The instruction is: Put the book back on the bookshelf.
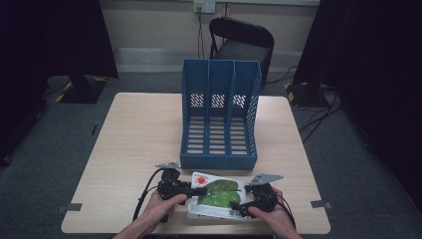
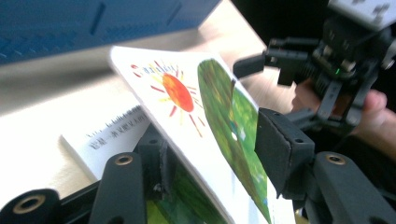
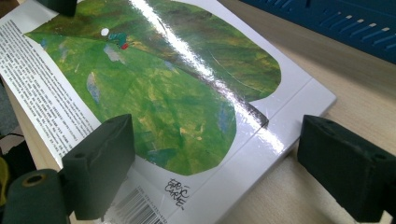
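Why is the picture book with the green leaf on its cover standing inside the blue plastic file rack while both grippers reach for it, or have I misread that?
Misread. The picture book with the green leaf cover is on the light wooden table, in front of the blue plastic file rack, as the high view shows. The left gripper and right gripper are indeed at it.

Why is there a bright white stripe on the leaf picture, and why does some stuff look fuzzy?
Right gripper view: the stripe is lamp glare on the glossy book cover. Left gripper view: the blue file rack and the right gripper behind are blurred. High view: room edges are dark, table evenly lit.
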The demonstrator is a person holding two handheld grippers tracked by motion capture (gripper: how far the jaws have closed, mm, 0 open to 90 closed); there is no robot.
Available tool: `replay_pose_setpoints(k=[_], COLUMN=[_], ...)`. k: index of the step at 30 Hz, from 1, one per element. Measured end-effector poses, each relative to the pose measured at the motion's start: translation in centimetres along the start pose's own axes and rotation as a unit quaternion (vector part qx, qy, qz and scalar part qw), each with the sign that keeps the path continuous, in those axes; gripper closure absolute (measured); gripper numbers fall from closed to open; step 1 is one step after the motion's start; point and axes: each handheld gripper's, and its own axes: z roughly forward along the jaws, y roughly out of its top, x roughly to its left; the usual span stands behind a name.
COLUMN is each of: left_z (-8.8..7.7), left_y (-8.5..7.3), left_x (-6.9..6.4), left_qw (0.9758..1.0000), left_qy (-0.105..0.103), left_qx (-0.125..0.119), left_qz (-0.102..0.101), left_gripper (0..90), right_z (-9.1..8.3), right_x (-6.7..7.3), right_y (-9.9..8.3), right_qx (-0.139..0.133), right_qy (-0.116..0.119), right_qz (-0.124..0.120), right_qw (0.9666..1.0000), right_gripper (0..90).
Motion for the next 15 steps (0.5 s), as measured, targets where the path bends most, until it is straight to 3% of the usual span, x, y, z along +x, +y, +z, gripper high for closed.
replay_pose_setpoints(k=[4,5,8,12,15], left_z=[0.5,1.0,1.7,1.9,1.8], left_y=[-0.1,-0.2,-0.4,-0.5,-0.5], left_x=[-0.1,-0.3,-0.5,-0.6,-0.4], left_qw=[0.9999,0.9993,0.9985,0.9985,0.9989], left_qy=[0.004,0.012,0.014,0.008,0.003], left_qx=[0.014,0.033,0.049,0.047,0.044], left_qz=[0.003,0.013,0.021,0.028,0.018], left_gripper=[48.2,48.2,45.4,40.6,40.3], right_z=[0.0,0.0,0.1,0.1,0.0], right_x=[0.0,0.0,0.1,0.1,-0.1], right_y=[0.0,0.0,0.0,0.1,0.1], right_qx=[0.001,0.001,0.001,0.000,-0.002], right_qy=[-0.002,-0.002,-0.004,-0.004,-0.004], right_qz=[-0.002,-0.004,-0.007,-0.008,-0.002], right_qw=[1.0000,1.0000,1.0000,1.0000,1.0000], right_gripper=[10.8,11.2,12.7,13.2,16.7])
